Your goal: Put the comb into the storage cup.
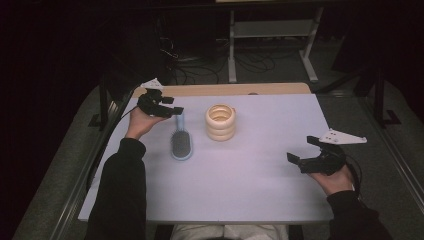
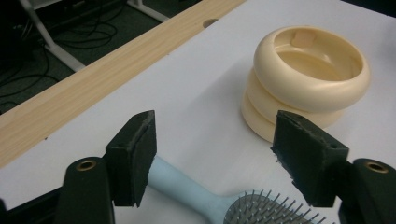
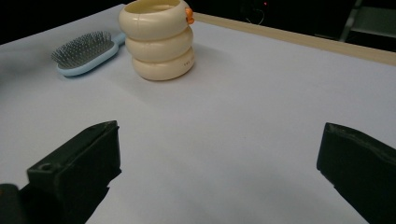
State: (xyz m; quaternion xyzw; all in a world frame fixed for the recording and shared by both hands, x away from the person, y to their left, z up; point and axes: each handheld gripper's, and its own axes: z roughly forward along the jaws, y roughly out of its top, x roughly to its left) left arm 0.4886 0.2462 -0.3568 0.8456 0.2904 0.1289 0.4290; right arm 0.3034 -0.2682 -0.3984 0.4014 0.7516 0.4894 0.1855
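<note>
Both grippers gape: left gripper (image 2: 212, 156) straddles hairbrush (image 2: 219, 200) handle (untouched), right gripper (image 3: 219, 172) idle

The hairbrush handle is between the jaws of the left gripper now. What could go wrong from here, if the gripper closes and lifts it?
1. The left gripper stands over the thin handle end of the hairbrush, far from the heavier bristle head, so the brush may tip or swing when lifted.
2. The cream stacked cup stands close beside the brush; a swinging brush could knock it.
3. The jaws are not yet pressing the handle, so lifting early may leave the brush behind.
</note>
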